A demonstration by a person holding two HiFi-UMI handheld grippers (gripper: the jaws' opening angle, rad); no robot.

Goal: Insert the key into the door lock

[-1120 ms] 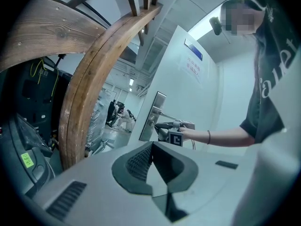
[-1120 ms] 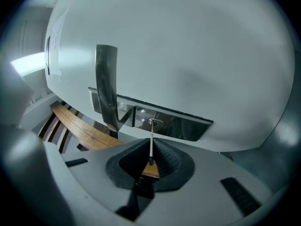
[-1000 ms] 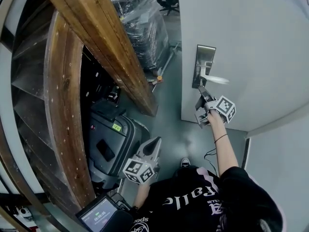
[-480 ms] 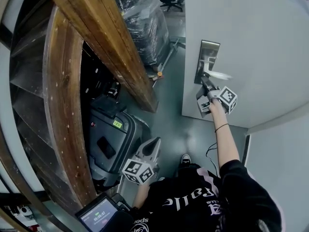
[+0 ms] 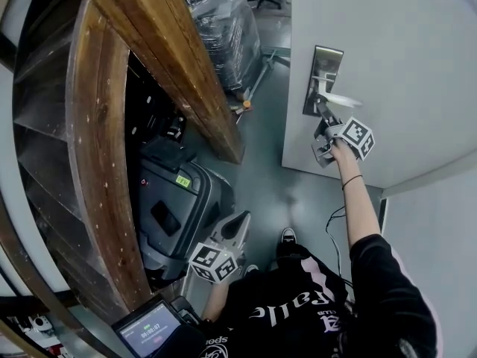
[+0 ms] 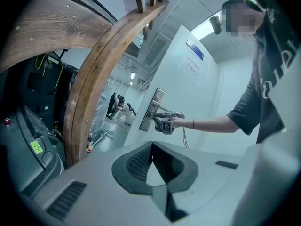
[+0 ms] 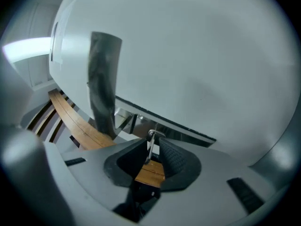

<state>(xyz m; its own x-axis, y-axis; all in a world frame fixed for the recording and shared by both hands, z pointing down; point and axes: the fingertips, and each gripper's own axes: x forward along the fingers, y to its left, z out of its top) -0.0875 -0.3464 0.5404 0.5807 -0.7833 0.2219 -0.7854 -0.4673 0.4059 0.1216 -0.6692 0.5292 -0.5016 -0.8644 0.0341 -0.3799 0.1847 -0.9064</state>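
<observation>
While right gripper (image 5: 323,115) clamps the key (image 7: 150,149) at the door lock (image 5: 326,73), upper right, left gripper (image 5: 238,225) hangs lower centre, jaws together.

R arm stretched out far, right gripper (image 5: 323,112) raised, jaws pinching key (image 7: 150,147). L elbow tucked, left gripper (image 5: 237,226) low near my body, jaws together, empty.

Key at the door lock

The thin silvery key (image 7: 150,147) stands upright and edge-on, pinched between the jaws of the right gripper (image 5: 322,114), just below the lever handle (image 5: 339,99) of the upright metal lock plate (image 5: 322,77) on the white door (image 5: 402,66); contact unclear.
</observation>
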